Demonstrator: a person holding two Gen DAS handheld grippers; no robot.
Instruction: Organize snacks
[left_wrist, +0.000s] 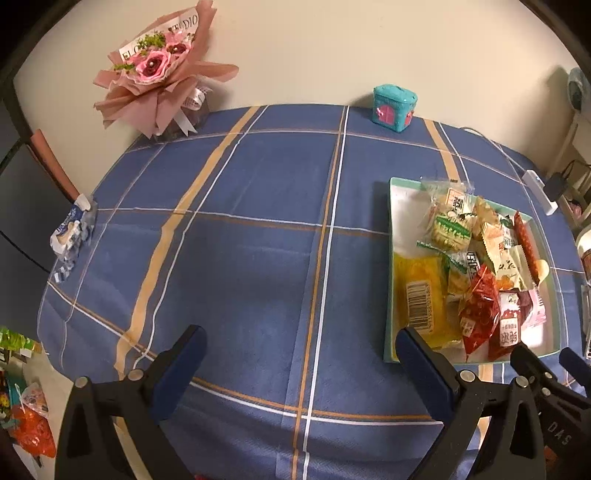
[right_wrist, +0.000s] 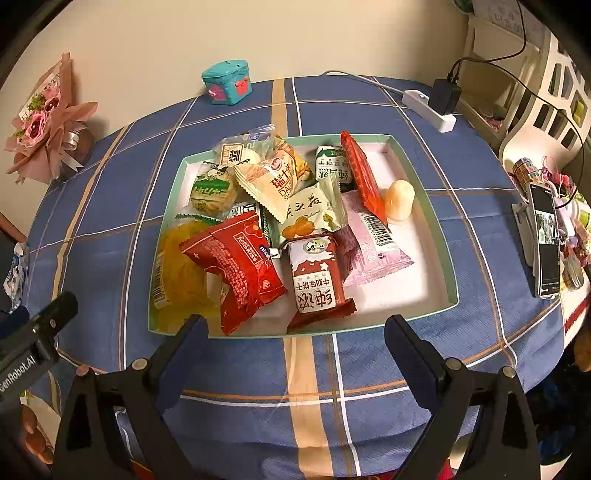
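Observation:
A shallow white tray with a green rim (right_wrist: 436, 221) sits on the blue plaid tablecloth and holds several wrapped snacks: a red packet (right_wrist: 240, 266), a yellow packet (right_wrist: 181, 273), a pink packet (right_wrist: 369, 236), a red-and-white biscuit pack (right_wrist: 314, 280) and a jelly cup (right_wrist: 399, 201). My right gripper (right_wrist: 295, 328) is open and empty just in front of the tray's near rim. My left gripper (left_wrist: 301, 339) is open and empty over bare cloth, left of the tray (left_wrist: 391, 221). The right gripper's fingers (left_wrist: 532, 365) show at the tray's near corner.
A pink bouquet (left_wrist: 159, 70) and a teal toy box (left_wrist: 394, 107) stand at the table's back. A crumpled wrapper (left_wrist: 72, 232) lies at the left edge. A power strip (right_wrist: 428, 105), a phone (right_wrist: 545, 240) and clutter line the right side.

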